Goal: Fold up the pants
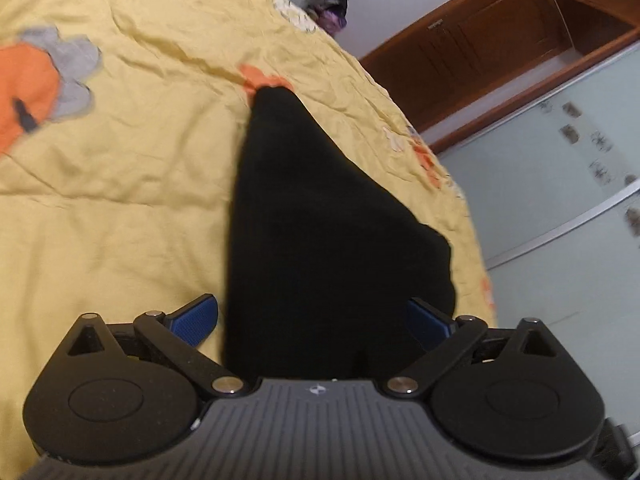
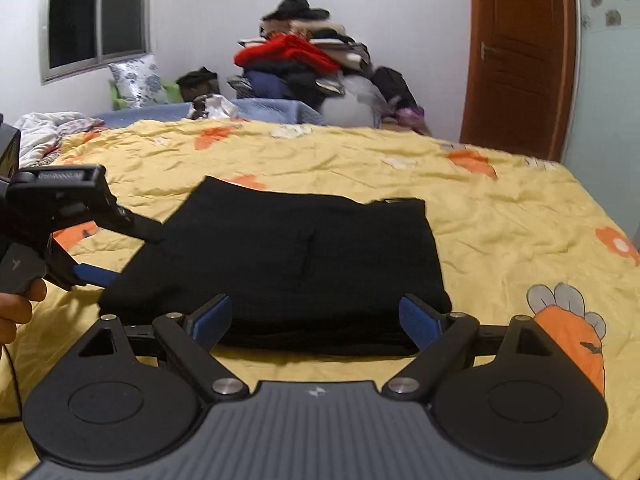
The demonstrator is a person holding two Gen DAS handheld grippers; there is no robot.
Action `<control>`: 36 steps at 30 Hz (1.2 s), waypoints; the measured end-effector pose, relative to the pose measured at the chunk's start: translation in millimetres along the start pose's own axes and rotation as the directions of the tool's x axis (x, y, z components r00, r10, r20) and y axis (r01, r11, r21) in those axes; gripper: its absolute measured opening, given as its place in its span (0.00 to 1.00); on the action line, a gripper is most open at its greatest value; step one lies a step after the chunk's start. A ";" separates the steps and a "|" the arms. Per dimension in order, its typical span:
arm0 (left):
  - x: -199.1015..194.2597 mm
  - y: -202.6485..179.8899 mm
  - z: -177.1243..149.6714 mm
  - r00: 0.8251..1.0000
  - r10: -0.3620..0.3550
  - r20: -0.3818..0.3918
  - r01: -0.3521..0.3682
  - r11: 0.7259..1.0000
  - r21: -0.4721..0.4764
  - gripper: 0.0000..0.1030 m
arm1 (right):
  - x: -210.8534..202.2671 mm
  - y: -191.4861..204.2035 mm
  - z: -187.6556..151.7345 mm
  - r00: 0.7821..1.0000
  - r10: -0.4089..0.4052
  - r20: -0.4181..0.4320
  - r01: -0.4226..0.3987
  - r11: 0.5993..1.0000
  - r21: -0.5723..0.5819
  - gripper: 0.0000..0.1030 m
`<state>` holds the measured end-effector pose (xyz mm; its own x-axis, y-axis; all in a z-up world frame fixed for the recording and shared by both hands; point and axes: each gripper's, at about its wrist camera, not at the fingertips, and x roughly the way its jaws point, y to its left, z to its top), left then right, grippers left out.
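Right gripper (image 2: 316,320) wide open, straddling near edge of pants (image 2: 288,256), folded black block mid-frame on bed (image 2: 500,216). Left gripper (image 2: 116,248) at frame left, also open, jaws around pants' edge, prob. lining up next fold.

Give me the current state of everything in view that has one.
black pants: folded into a compact rectangle, lying flat on the bed.
left gripper: open, fingers at the pants' left edge.
right gripper: open, straddling the near edge.
yellow bedsheet: wrinkled.
door: closed.
window: shut, dark outside.
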<state>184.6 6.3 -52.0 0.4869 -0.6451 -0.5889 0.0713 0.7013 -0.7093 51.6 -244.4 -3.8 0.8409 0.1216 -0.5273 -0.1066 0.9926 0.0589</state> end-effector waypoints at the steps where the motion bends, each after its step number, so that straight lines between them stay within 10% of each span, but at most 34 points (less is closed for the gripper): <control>1: 4.1 0.4 0.9 1.000 -0.029 -0.009 0.029 0.999 -0.025 0.88 | 1.3 -0.3 0.4 1.000 0.005 0.001 -0.005 1.000 -0.002 0.88; 9: 16.5 18.4 9.9 0.996 -0.079 -0.029 0.075 0.990 -0.123 0.20 | 19.2 8.1 1.2 0.999 -0.032 -0.024 0.030 0.996 -0.082 0.88; 22: -5.8 -24.4 20.5 0.994 0.023 0.103 -0.042 0.982 0.185 0.16 | 41.0 14.2 0.1 0.994 0.050 -0.101 -0.058 0.995 -0.077 0.91; 29: -17.9 -24.2 -8.3 0.966 0.245 0.086 -0.259 0.937 0.234 0.42 | 11.7 18.2 -7.3 0.998 0.036 -0.053 -0.036 0.999 0.014 0.91; 33: -43.0 -55.6 -48.9 0.889 0.387 0.246 -0.456 0.802 0.387 0.81 | 0.8 28.3 -18.1 0.998 0.018 -0.066 -0.015 0.999 0.038 0.91; 36: -53.7 -68.2 -81.0 0.860 0.408 0.307 -0.507 0.747 0.430 0.91 | -2.9 31.9 -24.1 0.998 0.009 -0.068 -0.005 0.998 0.064 0.91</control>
<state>83.1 -31.4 -3.4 0.7148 -0.1757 -0.6769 0.1803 0.9815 -0.0644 32.9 -213.2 -20.8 0.8020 0.1298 -0.5831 -0.0764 0.9904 0.1153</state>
